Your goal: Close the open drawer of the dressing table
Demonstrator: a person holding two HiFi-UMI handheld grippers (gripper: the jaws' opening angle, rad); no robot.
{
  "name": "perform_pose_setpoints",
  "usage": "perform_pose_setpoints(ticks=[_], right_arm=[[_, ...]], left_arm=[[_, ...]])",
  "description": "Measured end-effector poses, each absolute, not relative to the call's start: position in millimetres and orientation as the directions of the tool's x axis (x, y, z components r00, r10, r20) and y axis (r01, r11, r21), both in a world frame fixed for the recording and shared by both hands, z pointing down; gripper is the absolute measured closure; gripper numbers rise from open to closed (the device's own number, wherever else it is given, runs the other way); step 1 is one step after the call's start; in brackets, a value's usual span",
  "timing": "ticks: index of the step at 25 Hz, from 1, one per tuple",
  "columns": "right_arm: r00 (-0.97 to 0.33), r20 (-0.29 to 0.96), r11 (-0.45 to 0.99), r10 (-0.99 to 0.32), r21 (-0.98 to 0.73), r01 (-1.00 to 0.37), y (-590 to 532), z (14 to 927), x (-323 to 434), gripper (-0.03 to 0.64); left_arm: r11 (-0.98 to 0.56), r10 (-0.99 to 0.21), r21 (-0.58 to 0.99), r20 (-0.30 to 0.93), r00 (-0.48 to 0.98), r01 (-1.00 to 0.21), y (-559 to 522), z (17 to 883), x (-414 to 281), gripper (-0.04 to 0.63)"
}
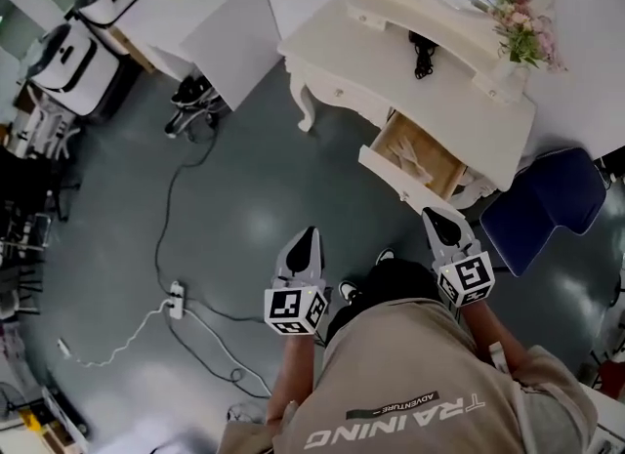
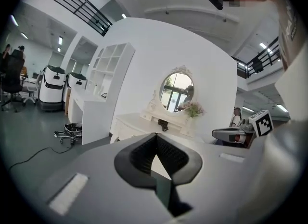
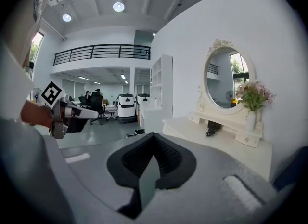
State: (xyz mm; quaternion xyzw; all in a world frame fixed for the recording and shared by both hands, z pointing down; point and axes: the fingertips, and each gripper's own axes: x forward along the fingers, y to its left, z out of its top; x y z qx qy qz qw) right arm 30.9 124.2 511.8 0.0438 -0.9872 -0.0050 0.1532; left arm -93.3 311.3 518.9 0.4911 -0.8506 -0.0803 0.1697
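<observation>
The cream dressing table (image 1: 361, 42) stands at the upper right of the head view. Its drawer (image 1: 418, 156) is pulled out toward me, showing a wooden inside. My right gripper (image 1: 436, 218) is shut and empty, its tip just short of the drawer front (image 1: 386, 177), not touching. My left gripper (image 1: 308, 237) is also shut and empty, over the floor to the left of the drawer. The left gripper view shows the table (image 2: 139, 122) and oval mirror (image 2: 176, 91) beyond the closed jaws. In the right gripper view the tabletop (image 3: 211, 138) lies ahead to the right.
A dark blue seat (image 1: 547, 203) sits right of the table. A vase of flowers (image 1: 522, 32) and a black object (image 1: 422, 54) rest on the tabletop. A power strip (image 1: 176, 298) with cables lies on the grey floor. White cabinets (image 1: 210, 13) and machines (image 1: 78, 57) stand at the left.
</observation>
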Motion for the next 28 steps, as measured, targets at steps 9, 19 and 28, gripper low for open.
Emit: perform_pose_setpoints(ticks=[9, 19, 28], right_arm=[[-0.945, 0.283, 0.985, -0.162, -0.011, -0.172, 56, 526, -16, 0.614], [-0.949, 0.243, 0.973, -0.203, -0.060, -0.224, -26, 528, -65, 0.614], [-0.898, 0.271, 0.908, -0.348, -0.140, -0.394, -73, 540, -35, 0.614]], left_arm=[[0.411, -0.886, 0.241, 0.331, -0.323, -0.879, 236, 540, -135, 0.577], [0.276, -0.892, 0.173, 0.412, -0.185, -0.946, 122, 534, -186, 0.577], [0.100, -0.846, 0.135, 0.533, -0.013, -0.986, 63, 578, -178, 0.577]])
